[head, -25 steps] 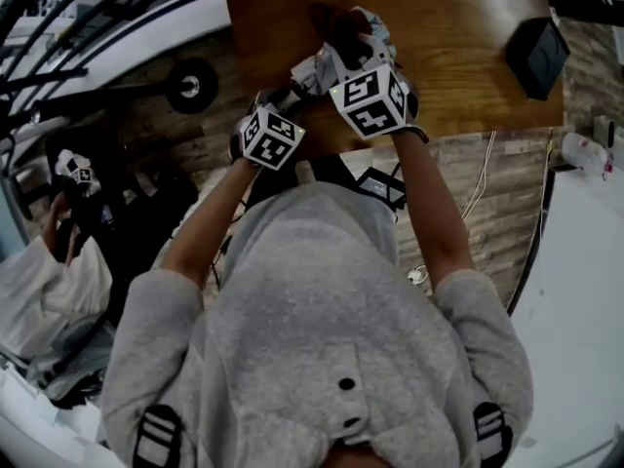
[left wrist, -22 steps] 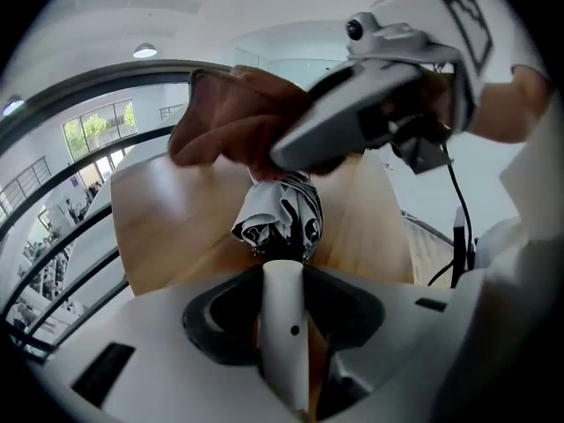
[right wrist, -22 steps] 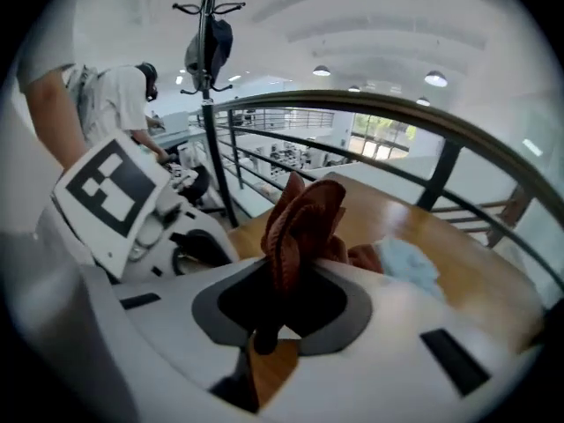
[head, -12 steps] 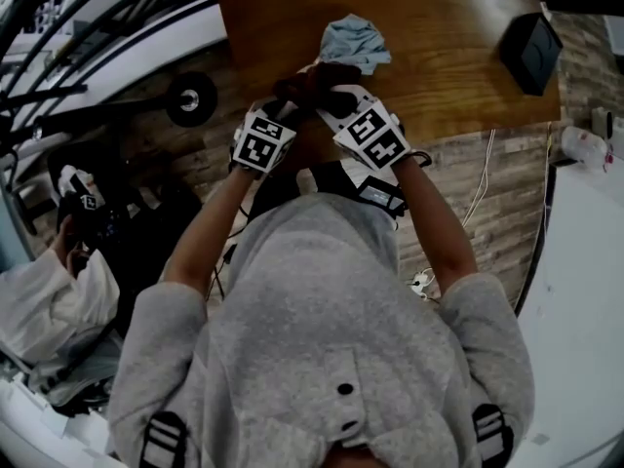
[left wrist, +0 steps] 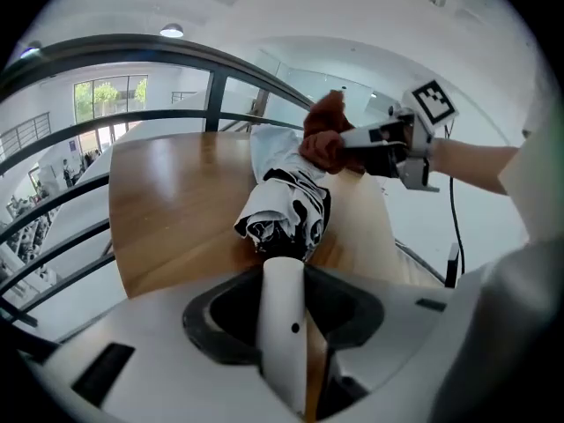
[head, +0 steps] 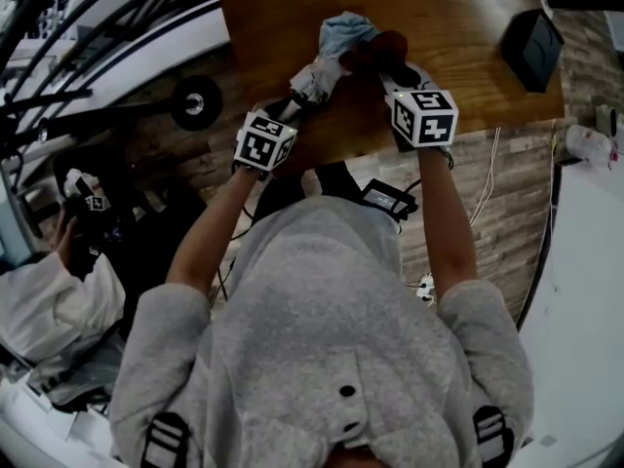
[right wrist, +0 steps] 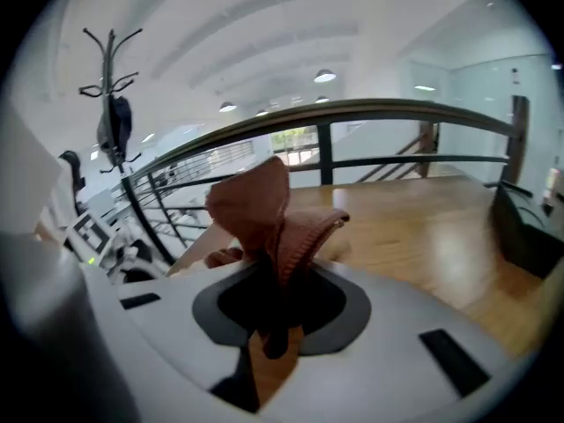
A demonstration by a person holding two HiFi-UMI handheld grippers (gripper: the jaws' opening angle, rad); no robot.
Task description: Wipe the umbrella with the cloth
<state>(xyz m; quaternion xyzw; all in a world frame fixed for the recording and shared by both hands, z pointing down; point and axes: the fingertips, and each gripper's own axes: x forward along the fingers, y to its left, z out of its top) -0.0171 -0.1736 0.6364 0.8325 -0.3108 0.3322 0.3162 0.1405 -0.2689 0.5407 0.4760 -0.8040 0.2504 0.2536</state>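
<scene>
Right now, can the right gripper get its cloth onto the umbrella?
Probably yes: the right gripper, shut on the cloth, is close to the umbrella that the left gripper holds, with nothing between them.

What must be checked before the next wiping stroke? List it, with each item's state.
1. Left tool shut on the umbrella's white handle: ok.
2. Right tool shut on the reddish cloth: ok.
3. Umbrella folded and held out over the wooden table: ok.
4. Cloth at the umbrella's far end, ready for a stroke: ok, though firm contact cannot be confirmed.
5. Black box off to the side of the wiping path: ok.
6. Which parts of the umbrella are already wiped: cannot tell.
</scene>
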